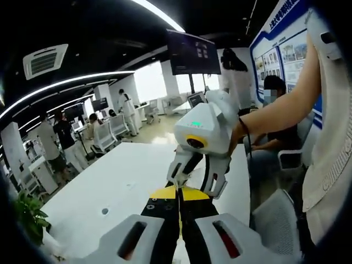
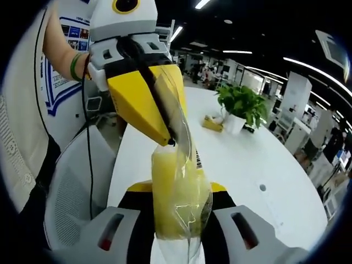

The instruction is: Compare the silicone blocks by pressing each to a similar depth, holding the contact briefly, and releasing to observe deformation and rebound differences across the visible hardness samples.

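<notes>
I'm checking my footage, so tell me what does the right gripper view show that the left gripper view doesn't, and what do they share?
The right gripper view has a yellow block in a clear bag between its own jaws, with the left gripper pinching the bag's top, plus a potted plant on the table. The left gripper view has a hanging screen, people at desks behind, and the right gripper meeting its own shut jaws. Both share the white table.

Over a white table [image 1: 110, 181], the left gripper [image 1: 179, 199] meets the right gripper [image 1: 193, 181] tip to tip, w/ the left's yellow-tipped jaws together. A person's hand [image 1: 237, 137] holds the right gripper; office staff stand in the bkgd by desks.
</notes>
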Demonstrator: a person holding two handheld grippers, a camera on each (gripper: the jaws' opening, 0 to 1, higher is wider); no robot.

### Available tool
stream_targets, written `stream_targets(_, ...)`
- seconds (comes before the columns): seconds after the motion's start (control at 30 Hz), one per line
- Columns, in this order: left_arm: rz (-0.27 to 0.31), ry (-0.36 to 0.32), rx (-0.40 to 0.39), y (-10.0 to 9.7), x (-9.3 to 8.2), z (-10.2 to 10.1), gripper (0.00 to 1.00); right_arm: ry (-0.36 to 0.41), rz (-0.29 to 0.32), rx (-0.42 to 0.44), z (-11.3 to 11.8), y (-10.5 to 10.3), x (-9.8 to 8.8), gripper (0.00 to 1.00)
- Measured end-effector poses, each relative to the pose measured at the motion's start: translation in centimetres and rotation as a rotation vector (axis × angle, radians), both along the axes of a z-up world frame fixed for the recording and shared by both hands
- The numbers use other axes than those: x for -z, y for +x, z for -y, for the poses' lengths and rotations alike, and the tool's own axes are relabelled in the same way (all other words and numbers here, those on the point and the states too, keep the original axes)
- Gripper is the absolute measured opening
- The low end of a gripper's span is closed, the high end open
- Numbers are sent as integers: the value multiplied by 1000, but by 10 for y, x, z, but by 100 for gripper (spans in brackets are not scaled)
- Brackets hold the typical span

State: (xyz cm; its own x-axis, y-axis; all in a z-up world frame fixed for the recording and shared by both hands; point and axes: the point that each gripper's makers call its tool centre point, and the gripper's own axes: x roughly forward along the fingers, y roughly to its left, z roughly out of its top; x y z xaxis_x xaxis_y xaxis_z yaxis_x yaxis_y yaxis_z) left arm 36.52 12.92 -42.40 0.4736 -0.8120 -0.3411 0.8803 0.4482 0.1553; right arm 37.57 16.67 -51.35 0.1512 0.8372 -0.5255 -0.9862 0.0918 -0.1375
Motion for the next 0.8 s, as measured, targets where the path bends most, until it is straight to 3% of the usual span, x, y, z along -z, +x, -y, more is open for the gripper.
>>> stream_targets(0.47, -80, -12, 7, 4, 17, 5, 0, 2, -54, 13, 6, -1, 17, 27)
stream_targets(0.8, -149, -25, -9, 7, 36, 10, 0, 19, -84, 27, 13, -2, 30, 35)
